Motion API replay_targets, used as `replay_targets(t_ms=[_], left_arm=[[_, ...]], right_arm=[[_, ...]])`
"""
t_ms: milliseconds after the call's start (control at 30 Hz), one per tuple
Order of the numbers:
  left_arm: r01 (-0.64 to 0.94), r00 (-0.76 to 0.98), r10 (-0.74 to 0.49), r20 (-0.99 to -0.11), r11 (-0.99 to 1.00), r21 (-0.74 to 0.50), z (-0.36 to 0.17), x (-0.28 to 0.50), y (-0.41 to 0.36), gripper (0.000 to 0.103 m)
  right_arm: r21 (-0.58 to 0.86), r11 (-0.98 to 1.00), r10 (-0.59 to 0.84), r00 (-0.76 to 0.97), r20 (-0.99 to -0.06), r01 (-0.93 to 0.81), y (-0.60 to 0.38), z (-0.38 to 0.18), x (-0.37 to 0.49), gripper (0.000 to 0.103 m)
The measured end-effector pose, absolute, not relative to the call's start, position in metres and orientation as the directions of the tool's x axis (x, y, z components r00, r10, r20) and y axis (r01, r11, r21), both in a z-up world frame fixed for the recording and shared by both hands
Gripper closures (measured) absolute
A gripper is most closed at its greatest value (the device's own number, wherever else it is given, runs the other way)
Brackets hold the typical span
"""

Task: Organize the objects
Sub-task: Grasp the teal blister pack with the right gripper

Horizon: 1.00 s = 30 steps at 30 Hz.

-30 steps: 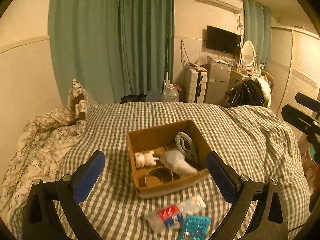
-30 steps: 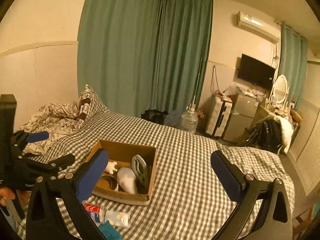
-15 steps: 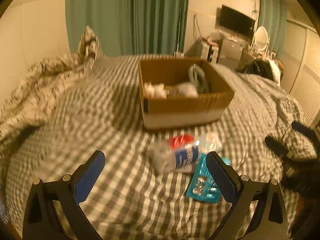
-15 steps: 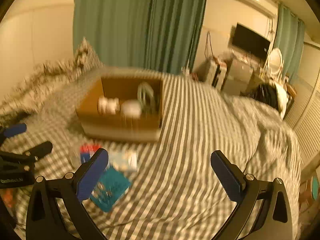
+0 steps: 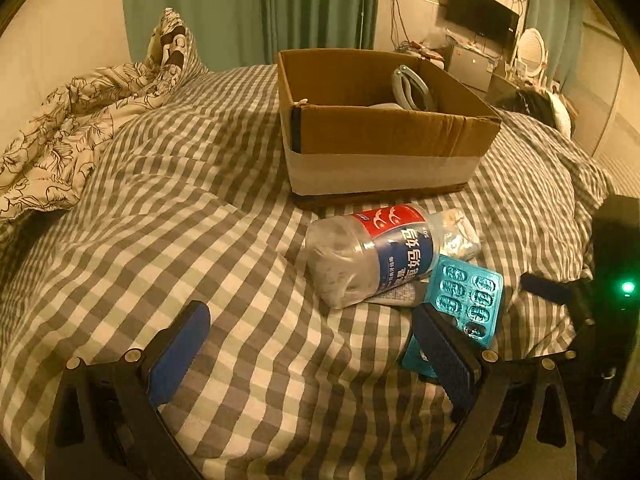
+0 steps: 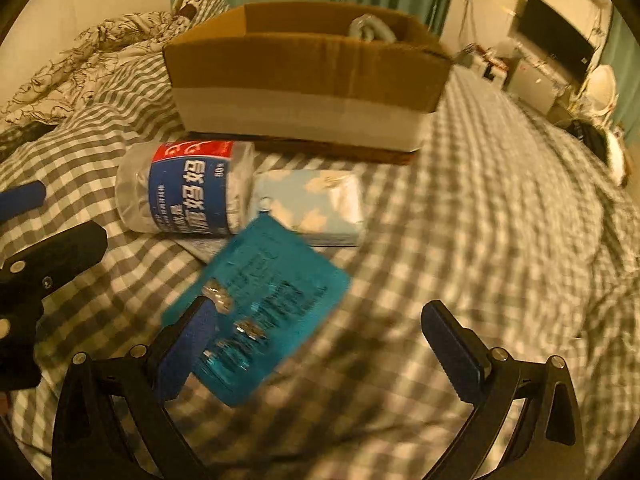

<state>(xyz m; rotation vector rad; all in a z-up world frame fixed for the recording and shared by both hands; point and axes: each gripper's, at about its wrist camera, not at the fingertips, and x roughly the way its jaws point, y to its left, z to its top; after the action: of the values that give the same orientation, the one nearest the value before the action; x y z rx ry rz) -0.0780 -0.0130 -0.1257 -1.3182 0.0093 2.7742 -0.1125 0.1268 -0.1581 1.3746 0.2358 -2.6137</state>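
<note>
A cardboard box is seen on the gray-check bedspread, at 12 o'clock from the left gripper. A pale ring-shaped item is seen leaning inside the box w/ something whitish beside it; the rest of the contents are hidden by the front wall. A floral duvet is bunched at 10 o'clock, a patterned pillow behind it.

Just in front of the box, 3 things are piled: a clear plastic bottle w/ red/blue label, lying on its side; a light-blue cloud-print pack touching its far end; a teal blister pack partly under the bottle, flat, w/ rows of foil pockets.

Left gripper: jaws spread wide, nothing held; its right finger overlaps the blister pack's near edge in view, contact can't be told. Right gripper: jaws also wide apart, empty; blister pack is seen at 11 o'clock, behind its left finger. Right-wrist view is blurred.
</note>
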Motion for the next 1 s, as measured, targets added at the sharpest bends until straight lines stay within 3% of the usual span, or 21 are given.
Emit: replay_targets(t_ms=[100,167,200,333,433,600,1000], left_arm=[[-0.067,-0.63,0.047,-0.776,-0.998,-0.006,-0.127,-0.078,-0.013,0.0],[-0.066,-0.63,0.038,-0.776,-0.998,0.005,-0.128,-0.079,-0.011,0.0],[-0.066,-0.63,0.035,-0.775,-0.998,0.009,-0.128,-0.079,-0.011,0.0],[-0.064,-0.629,0.028,-0.777,-0.998,0.016,-0.129,-0.08,-0.009,0.0],[-0.065,-0.625,0.012,-0.781,-0.997,0.037,-0.129,-0.08,-0.007,0.0],[-0.058,-0.633,-0.001,-0.775,-0.997,0.048,-0.125,-0.078,0.0,0.0],[-0.026,-0.6,0.019,-0.8,-1.0,-0.005,-0.135,-0.11,0.033,0.0]], right_arm=[[-0.004,-0.964,-0.14,-0.524,-0.84,0.265,0.121,-0.166,-0.116,0.01],[0.006,-0.96,-0.156,-0.519,-0.84,0.279,0.12,-0.167,-0.113,0.023],[0.017,-0.957,-0.172,-0.518,-0.838,0.29,0.12,-0.166,-0.11,0.034],[0.026,-0.958,-0.177,-0.521,-0.835,0.285,0.129,-0.16,-0.102,0.057],[0.05,-0.961,-0.191,-0.522,-0.831,0.272,0.141,-0.15,-0.097,0.084],[0.04,-0.968,-0.182,-0.584,-0.791,0.247,0.162,-0.117,-0.089,0.094],[-0.062,-0.961,-0.14,-0.668,-0.73,0.27,0.19,-0.082,-0.127,0.094]])
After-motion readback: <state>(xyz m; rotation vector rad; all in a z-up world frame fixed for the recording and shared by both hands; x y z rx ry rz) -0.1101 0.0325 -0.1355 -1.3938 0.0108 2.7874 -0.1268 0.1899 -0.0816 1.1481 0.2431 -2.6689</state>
